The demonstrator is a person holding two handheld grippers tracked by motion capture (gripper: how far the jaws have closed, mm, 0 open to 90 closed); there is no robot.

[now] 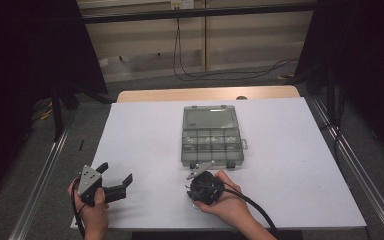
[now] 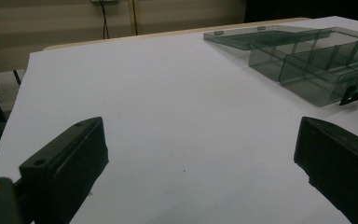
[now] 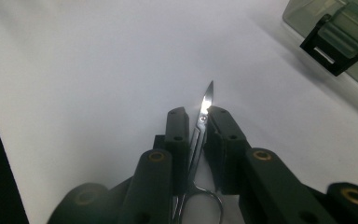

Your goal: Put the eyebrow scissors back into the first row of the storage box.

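- The right gripper (image 3: 195, 122) lay near the table's front edge, at about 6 o'clock from the compartment box (image 1: 211, 136) in the high view, cradled in the person's right hand (image 1: 225, 202).
- Its jaws stood drawn close together, pinching a pair of small steel scissors (image 3: 199, 140) between the pads; no earlier state is inferred.
- In the right gripper view the scissors' closed blades pointed toward 12 o'clock past the jaw tips, and one finger loop showed low between the jaw arms.
- In the high view the scissors (image 1: 200, 170) projected from the right gripper (image 1: 203, 186) toward 1 o'clock, the tip just short of the box's front wall.
- A black latch (image 3: 336, 44) on the box appeared at 2 o'clock in the right gripper view.
- The left gripper (image 1: 115, 177) rested at about 8 o'clock from the box, well apart from it, held in the left hand (image 1: 94, 210).
- Its jaws were spread wide over bare white table (image 2: 177, 121), with nothing between them.
- The box's clear lid lay open, folded back toward 12 o'clock.
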